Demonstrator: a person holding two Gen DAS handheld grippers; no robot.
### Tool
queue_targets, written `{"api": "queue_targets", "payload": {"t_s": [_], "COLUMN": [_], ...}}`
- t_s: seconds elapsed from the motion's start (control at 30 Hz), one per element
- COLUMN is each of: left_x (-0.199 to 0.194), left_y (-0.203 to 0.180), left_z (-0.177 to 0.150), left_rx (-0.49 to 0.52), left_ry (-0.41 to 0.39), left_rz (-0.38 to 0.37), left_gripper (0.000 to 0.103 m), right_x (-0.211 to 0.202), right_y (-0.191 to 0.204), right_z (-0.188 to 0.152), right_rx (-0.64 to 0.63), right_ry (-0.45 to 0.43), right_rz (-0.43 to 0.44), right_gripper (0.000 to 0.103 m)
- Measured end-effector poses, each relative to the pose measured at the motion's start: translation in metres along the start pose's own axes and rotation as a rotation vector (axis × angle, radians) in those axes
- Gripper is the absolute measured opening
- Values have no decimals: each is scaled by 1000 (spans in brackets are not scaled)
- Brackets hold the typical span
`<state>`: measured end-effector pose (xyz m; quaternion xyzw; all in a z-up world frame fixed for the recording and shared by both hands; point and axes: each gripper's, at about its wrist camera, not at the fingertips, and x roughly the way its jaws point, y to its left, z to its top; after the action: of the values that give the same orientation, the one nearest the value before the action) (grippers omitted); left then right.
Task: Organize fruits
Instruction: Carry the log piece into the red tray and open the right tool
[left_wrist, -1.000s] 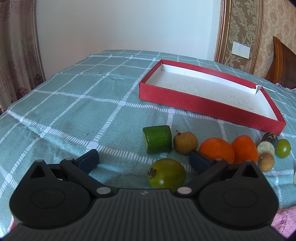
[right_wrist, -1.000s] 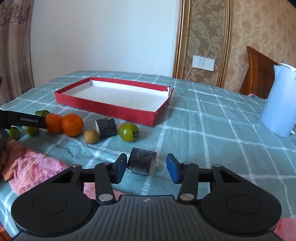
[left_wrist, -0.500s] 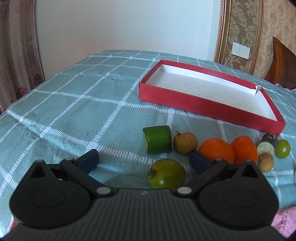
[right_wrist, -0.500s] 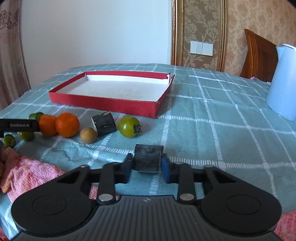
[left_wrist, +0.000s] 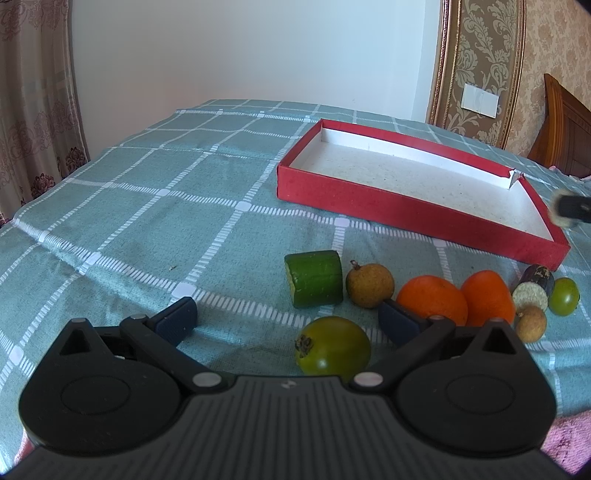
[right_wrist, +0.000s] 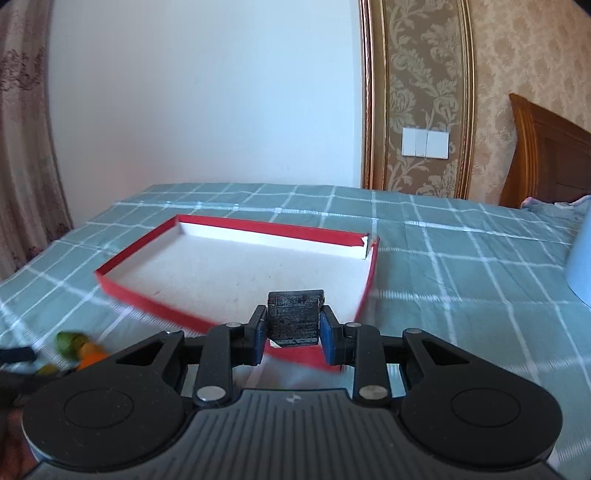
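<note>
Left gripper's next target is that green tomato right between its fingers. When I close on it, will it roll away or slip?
The green tomato looks round and glossy, so it may well roll on the cloth if one pad touches first. Its smooth skin could slip under a light grip. The left gripper stands open around it, so closing evenly is probably safest.

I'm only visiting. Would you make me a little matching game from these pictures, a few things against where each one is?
Things:
1. dark chunk
2. green tomato
3. cucumber piece
4. red tray

Places:
A. holds nothing yet
B. between the open left gripper's fingers, untouched
C. clamped in the right gripper
D. beside a brown longan

Pairs: 1-C, 2-B, 3-D, 4-A
</note>
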<state>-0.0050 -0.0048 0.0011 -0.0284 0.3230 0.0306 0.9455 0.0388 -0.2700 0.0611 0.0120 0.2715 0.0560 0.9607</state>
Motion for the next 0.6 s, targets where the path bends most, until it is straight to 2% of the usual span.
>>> {"api": "queue_targets", "payload": {"t_s": [0.13,0.27,0.33,0.43,0.5,0.6], "left_x": [0,0,0,0,0,1], "left_y": [0,1,1,1,0,0], "left_z": [0,0,0,0,0,0], "left_rx": [-1,-1,-1,-1,0,1], "left_ry": [-1,-1,-1,-1,0,0], "left_rz": [-4,-3,-4,-4,-5,-6], "left_gripper": [103,103,103,103,103,103], "right_x": [39,58,63,68,77,88], "right_y": [-13,-5,7,29,47,74], "right_z": [10,12,13,22,30,34], "right_rx": [56,30,-10,-61,-83,-152], "right_ry": [88,114,123,116,147,199], "right_rz": [19,6,7,32,77,88], "right_gripper": [29,32,50,52,53,53]}}
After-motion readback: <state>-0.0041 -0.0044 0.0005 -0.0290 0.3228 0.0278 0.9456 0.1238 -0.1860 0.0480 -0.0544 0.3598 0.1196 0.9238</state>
